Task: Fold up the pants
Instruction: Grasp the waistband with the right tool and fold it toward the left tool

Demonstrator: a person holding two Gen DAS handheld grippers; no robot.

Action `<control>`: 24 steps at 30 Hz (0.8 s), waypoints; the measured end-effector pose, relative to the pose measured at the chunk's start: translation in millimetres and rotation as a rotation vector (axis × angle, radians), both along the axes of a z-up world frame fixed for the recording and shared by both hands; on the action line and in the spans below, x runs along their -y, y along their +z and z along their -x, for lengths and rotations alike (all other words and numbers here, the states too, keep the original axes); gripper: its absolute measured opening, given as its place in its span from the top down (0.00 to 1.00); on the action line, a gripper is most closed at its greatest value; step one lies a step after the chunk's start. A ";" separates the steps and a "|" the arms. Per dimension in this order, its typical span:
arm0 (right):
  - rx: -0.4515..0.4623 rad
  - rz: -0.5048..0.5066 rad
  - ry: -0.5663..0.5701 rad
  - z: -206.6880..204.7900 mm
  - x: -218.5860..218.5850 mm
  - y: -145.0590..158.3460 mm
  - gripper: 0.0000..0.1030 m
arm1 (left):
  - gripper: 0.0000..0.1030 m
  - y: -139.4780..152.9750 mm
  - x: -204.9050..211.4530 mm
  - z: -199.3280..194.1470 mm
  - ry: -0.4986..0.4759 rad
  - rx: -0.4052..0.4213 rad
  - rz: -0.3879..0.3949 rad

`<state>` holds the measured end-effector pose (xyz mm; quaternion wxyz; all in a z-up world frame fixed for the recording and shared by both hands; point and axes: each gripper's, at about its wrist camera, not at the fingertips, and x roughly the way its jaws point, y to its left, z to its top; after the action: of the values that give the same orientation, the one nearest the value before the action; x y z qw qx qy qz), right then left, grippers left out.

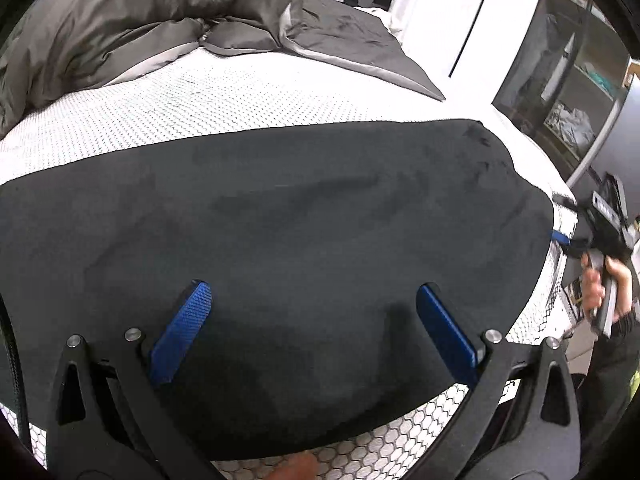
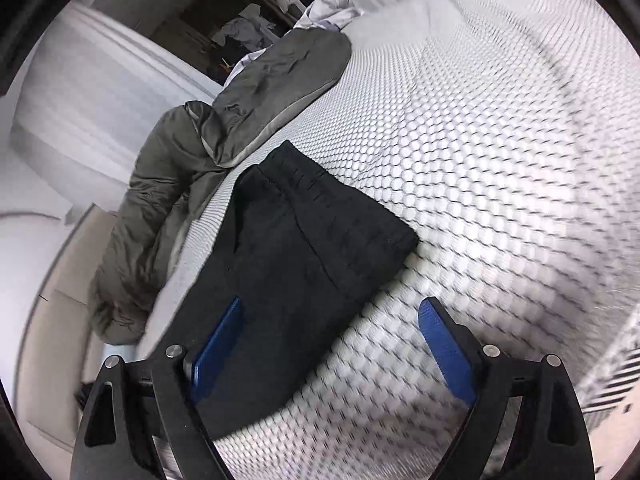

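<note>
Black pants (image 1: 304,248) lie flat and folded on the white honeycomb-patterned mattress (image 1: 168,100). My left gripper (image 1: 312,296) hovers over their near edge, open, with nothing between its blue pads (image 1: 184,328). In the right wrist view the pants (image 2: 304,256) stretch away with the ribbed waistband at the far end. My right gripper (image 2: 332,316) is open above their near end, holding nothing; one pad is over the cloth, the other over the mattress (image 2: 480,160). The right gripper (image 1: 576,236) also shows at the pants' right end, held by a person's hand (image 1: 596,284).
A grey duvet (image 1: 132,20) is bunched at the head of the bed, with a dark sheet (image 1: 352,36) beside it. A glass-fronted cabinet (image 1: 560,80) stands to the right. In the right wrist view the duvet (image 2: 160,216) hangs over the bed's left side toward the floor.
</note>
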<state>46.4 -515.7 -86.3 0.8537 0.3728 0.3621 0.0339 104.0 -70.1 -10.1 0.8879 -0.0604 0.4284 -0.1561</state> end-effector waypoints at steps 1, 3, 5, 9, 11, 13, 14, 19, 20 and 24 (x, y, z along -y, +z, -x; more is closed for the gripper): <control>0.013 -0.024 0.006 -8.4 0.1 -1.3 0.12 | 0.01 -0.1 3.2 -0.2 -0.002 0.001 -0.004; 0.033 -0.028 0.004 -20.8 0.4 0.4 0.14 | 0.01 -0.7 5.2 -0.3 0.001 0.002 -0.004; 0.033 -0.001 -0.047 -39.4 -6.5 -0.5 0.37 | 0.01 -3.3 3.0 -1.7 0.012 -0.005 -0.011; 0.080 0.042 -0.039 -51.9 -22.7 5.4 0.60 | 0.01 -4.3 -21.6 -1.7 0.077 -0.011 -0.017; 0.126 0.056 -0.032 -46.3 -31.6 20.3 0.69 | 0.01 -1.0 -40.2 -0.1 0.112 -0.004 -0.001; 0.207 0.088 0.007 -39.8 -49.9 45.9 0.92 | 0.01 3.1 -61.8 2.7 0.157 0.006 0.017; 0.226 0.138 0.016 -37.4 -61.8 58.7 0.92 | 0.01 4.7 -76.1 5.8 0.191 0.007 0.033; 0.359 0.259 0.192 -41.2 -137.6 108.6 0.92 | 0.01 6.1 -135.3 17.7 0.309 0.009 0.095; 0.378 0.282 0.257 -48.2 -165.7 118.2 0.92 | 0.01 5.9 -144.4 18.8 0.324 0.008 0.095; 0.433 0.317 0.514 -64.5 -265.6 132.8 0.92 | 0.01 4.9 -183.0 27.5 0.390 0.013 0.114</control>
<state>110.9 -250.1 46.4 0.9212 0.1171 0.2556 0.2691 76.5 112.9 -5.2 0.8992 -0.1914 0.3933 -0.0057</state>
